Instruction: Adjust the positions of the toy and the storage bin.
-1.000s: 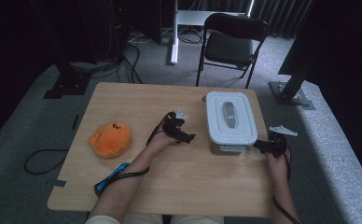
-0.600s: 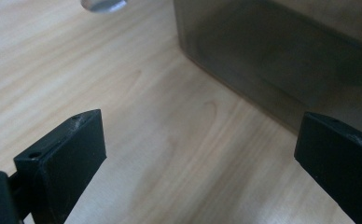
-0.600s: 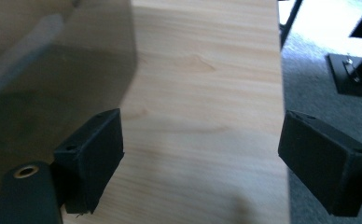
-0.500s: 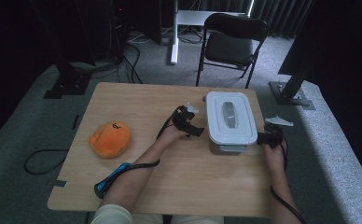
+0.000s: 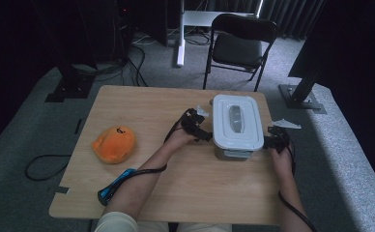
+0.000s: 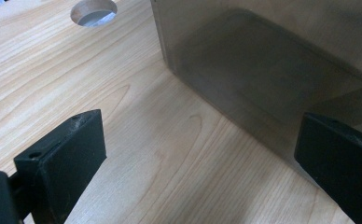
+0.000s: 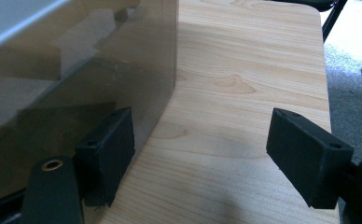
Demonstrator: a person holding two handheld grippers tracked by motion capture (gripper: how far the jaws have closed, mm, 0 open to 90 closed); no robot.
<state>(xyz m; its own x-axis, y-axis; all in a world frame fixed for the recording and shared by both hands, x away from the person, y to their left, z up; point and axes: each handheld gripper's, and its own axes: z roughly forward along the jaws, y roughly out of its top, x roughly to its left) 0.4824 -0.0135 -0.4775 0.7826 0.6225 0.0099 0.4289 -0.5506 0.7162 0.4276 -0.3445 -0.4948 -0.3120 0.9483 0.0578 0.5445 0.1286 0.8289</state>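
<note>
Container: the lidded box (image 5: 237,126) sits on the right half of the table (image 5: 142,111), your two hands at its flanks.
Left gripper: your left gripper (image 5: 198,129) is just beside the box's left wall, near its front half. Its jaws stand wide apart, gripping nothing.
Left gripper view: here you see what the high view hides: the smoky, see-through wall of the box (image 6: 272,70) runs close past the right-hand jaw, with bare wood between the two jaws. A round hole (image 6: 93,11) in the tabletop shows beyond.
Right gripper: your right gripper (image 5: 272,141) is at the box's right front corner. Its jaws have just been closing a little, yet they are still apart with only bare wood between them.
Right gripper view: the box wall (image 7: 76,70) lies against or just beside the left-hand jaw; you cannot tell which. The other jaw hangs over open wood.
High view: it alone gives you the white lid, the orange plush toy (image 5: 114,144) well off to the left, and the folding chair (image 5: 241,43) behind the table.
</note>
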